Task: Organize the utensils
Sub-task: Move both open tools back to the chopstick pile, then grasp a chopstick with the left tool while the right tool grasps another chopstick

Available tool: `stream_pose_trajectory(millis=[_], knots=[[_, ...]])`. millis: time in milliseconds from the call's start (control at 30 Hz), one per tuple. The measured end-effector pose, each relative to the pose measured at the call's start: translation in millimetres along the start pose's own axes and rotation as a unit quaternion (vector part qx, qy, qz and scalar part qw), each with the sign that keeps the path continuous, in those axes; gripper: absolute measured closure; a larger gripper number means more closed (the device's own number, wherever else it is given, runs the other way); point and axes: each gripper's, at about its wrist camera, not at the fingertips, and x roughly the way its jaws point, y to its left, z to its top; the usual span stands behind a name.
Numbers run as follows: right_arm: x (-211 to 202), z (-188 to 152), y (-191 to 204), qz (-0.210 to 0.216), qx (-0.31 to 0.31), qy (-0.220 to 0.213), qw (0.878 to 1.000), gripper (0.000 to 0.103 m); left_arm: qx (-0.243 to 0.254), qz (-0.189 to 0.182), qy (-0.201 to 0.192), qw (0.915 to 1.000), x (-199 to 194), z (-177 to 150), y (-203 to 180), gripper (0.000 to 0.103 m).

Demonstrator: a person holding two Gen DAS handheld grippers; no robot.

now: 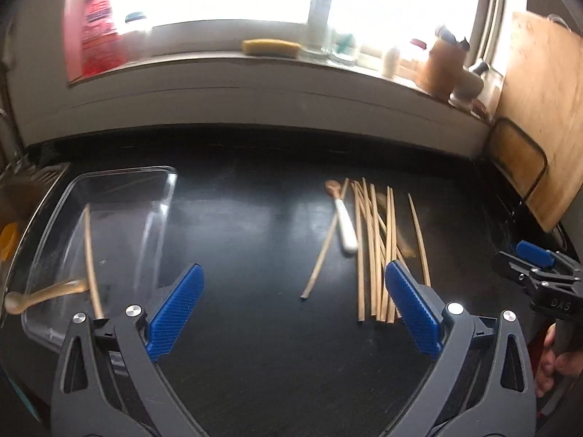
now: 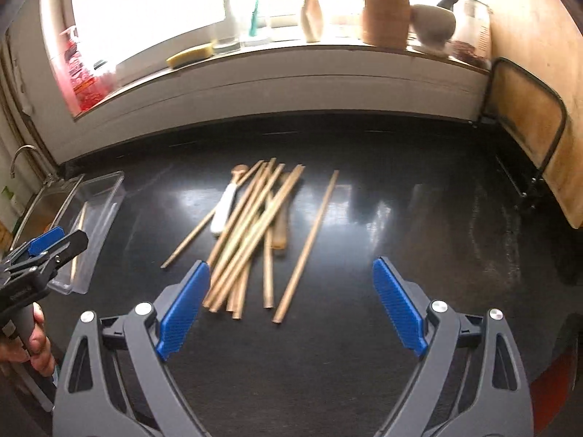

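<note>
In the left wrist view my left gripper (image 1: 294,267) is open and holds nothing, above the black counter (image 1: 247,225). To its left stands a clear plastic tray (image 1: 167,182) with one chopstick (image 1: 91,255) and a wooden spoon (image 1: 43,293) in it. A pile of several wooden chopsticks (image 1: 375,247) and a white-handled utensil (image 1: 346,229) lie to the right. My right gripper (image 2: 290,264) is open and empty just in front of the same pile (image 2: 251,225). The white-handled utensil (image 2: 224,211) lies at the pile's left side. Each gripper shows at the edge of the other's view.
A window sill at the back carries a yellow sponge (image 2: 189,54), bottles, a wooden utensil holder (image 2: 384,14) and a mortar with pestle (image 2: 433,22). A wooden cutting board (image 2: 539,83) leans at the right. A sink with a tap (image 2: 22,156) lies beyond the tray.
</note>
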Motion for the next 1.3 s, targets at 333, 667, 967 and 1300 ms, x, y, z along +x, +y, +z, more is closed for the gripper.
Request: stream_pose_trajectory(millis=[333,667,967,1300], knots=[[53.4,7.0,-20.2,-0.009,0.025,0.039,0.999,0.016,0.113,0.005,0.062,0.9916,95.3,10.6,-24.2,0.006],[112.2,16.8,-32.9,-0.033,0.024,0.071,0.997,0.021,0.155,-0.001,0.109,0.982,186.7,24.6,-21.6,0.007],[161.3,21.3,-21.2,-0.054,0.002,0.097,0.994,0.03,0.161,-0.033,0.088,0.9825,201.5,36.4,-47.9,0.045],[157.2,24.0,-7.9,-0.021,-0.016,0.105,0.994,0.095,0.153,-0.018,0.097,0.9832,199.5,36.7,-76.2,0.098]])
